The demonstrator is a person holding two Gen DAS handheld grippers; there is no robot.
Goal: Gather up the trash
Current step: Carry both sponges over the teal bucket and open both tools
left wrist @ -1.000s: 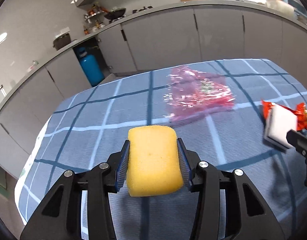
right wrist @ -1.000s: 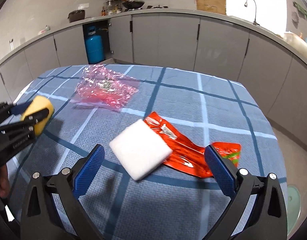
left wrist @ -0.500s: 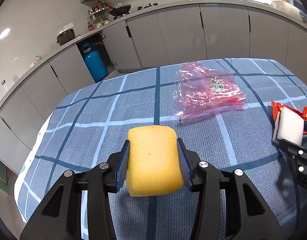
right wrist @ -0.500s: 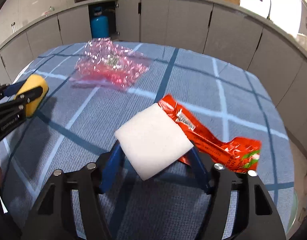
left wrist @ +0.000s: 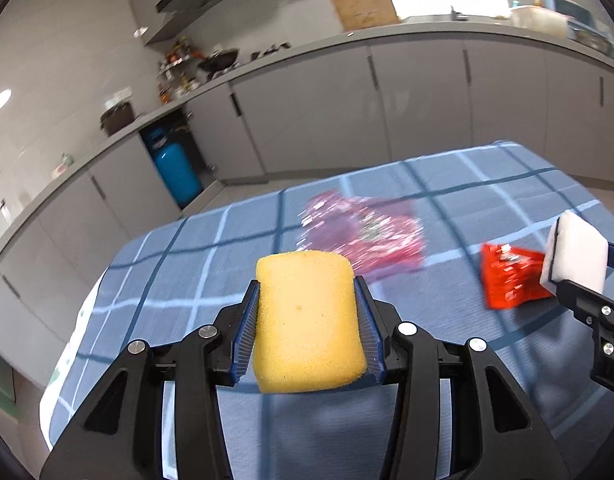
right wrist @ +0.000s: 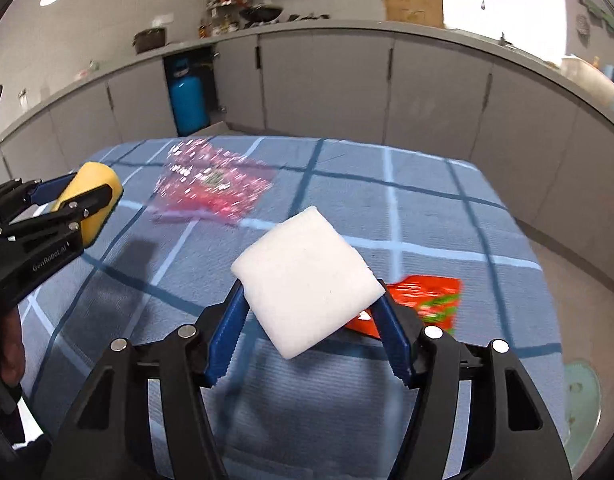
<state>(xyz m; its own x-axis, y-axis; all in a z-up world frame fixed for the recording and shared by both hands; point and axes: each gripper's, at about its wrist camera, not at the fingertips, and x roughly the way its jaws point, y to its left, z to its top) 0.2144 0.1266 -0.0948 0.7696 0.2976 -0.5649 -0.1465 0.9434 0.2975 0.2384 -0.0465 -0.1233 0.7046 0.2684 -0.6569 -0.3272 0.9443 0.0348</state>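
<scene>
Yellow sponge (left wrist: 309, 322): clamped in left gripper (left wrist: 307, 334).
White pad (right wrist: 307, 280): clamped in right gripper (right wrist: 307, 330).
Red wrapper (right wrist: 421, 296): on bench (right wrist: 447, 216), just beyond right gripper.

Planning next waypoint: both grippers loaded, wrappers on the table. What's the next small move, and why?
Probably carry both loads off to a bin; none is in view. The left gripper is shut on the yellow sponge, the right gripper on the white pad, so neither can take the red wrapper or pink bag.
</scene>
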